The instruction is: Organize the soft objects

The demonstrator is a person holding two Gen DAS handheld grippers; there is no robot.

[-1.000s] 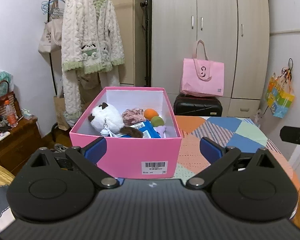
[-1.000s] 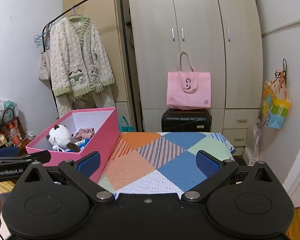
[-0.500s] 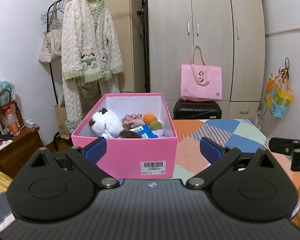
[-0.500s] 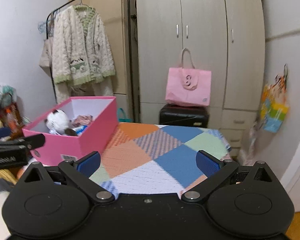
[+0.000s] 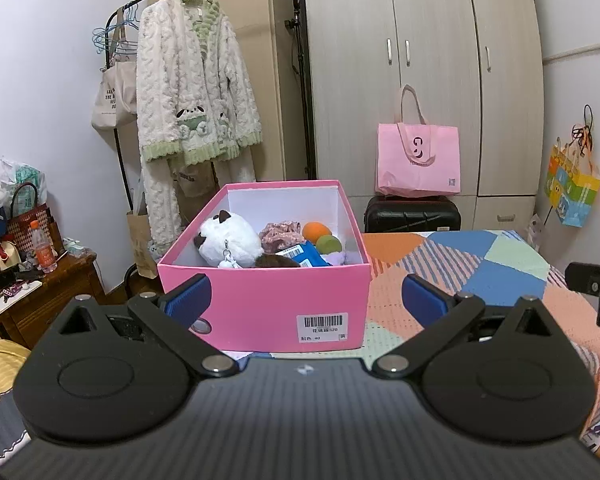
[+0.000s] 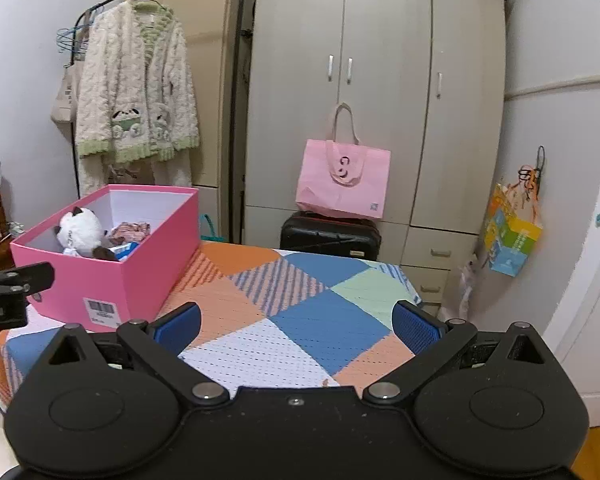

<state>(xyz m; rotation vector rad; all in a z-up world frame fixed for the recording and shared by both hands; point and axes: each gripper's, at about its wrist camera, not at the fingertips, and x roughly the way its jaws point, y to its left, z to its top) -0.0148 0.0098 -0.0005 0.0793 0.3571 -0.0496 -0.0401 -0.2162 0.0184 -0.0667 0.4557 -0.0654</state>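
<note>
A pink box [image 5: 260,304] stands on the patchwork table cover [image 5: 480,272]. Inside lie a white plush panda [image 5: 230,240], a pink scrunchie [image 5: 280,232], an orange ball [image 5: 317,231], a green ball [image 5: 329,244] and a blue packet [image 5: 306,256]. My left gripper [image 5: 306,294] hangs open in front of the box's near wall, holding nothing. In the right wrist view the box [image 6: 140,256] and the panda [image 6: 80,232] sit at the left. There my right gripper [image 6: 298,324] is open and empty over the cover [image 6: 300,312].
A wardrobe [image 5: 420,80] fills the back wall, with a black suitcase [image 5: 412,216] and pink tote bag [image 5: 418,160] before it. A fluffy robe [image 5: 192,96] hangs on a rack at left. A cluttered wooden side table [image 5: 48,292] stands left of the table.
Both grippers have drawn back a little from the table, so the box looks smaller. The right wrist view has swung slightly right and lower. Both stay open.
</note>
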